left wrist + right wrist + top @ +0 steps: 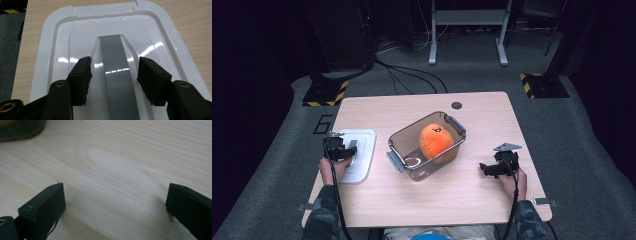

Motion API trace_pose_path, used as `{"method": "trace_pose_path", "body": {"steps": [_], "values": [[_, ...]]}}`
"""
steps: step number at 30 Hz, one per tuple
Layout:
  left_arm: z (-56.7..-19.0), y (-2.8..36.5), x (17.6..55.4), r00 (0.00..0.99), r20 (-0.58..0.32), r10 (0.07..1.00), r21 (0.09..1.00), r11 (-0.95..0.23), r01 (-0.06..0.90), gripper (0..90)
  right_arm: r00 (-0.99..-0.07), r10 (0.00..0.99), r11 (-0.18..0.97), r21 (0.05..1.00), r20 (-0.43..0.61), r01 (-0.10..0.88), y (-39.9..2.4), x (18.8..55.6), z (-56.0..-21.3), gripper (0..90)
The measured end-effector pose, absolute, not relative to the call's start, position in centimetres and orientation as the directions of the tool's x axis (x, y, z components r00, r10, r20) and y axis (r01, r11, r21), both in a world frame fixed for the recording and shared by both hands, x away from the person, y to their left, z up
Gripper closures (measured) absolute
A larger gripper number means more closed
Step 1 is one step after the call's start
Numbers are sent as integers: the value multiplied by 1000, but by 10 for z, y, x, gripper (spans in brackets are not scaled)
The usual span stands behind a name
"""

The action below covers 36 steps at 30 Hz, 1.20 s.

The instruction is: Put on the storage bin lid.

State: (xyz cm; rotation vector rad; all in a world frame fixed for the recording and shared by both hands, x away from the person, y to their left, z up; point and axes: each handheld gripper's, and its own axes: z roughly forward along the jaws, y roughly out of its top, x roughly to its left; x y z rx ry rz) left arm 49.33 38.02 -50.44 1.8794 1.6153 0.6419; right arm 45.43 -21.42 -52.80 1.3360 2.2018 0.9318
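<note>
A clear plastic bin [398, 141] stands at the table's middle with an orange plush toy [435, 139] inside it. Its white lid [362, 149] lies flat to the left of it. My left gripper [339, 148] hovers low over the lid, open, its jaws straddling the lid's grey handle [117, 72] without touching it; the lid [62, 37] spreads out beneath them in the left gripper view. My right gripper [490, 169] rests near the table's right side, open wide over bare wood [112, 170], nothing between its pads [45, 205].
A dark corner of the bin [20, 128] shows at the top left of the right gripper view. A round grommet [456, 105] sits at the table's far edge. Cables and stand feet lie on the grey floor beyond the table.
</note>
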Motion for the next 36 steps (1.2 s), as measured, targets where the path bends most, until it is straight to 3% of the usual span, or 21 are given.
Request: {"method": "trace_pose_path", "body": {"steps": [10,15,36], "values": [[-507,379,493,169,-4,986,695,-118,709,629,-463,886,320,718,3,617,-215,454,-528,23],[-507,379,493,148,26,989,705,-123,699,663,-464,886,321,719,2,616,-215,455,-528,27],[-483,375,480,214,43,976,727,-177,663,665,-459,888,315,721,5,618,-215,454,-528,33]]}}
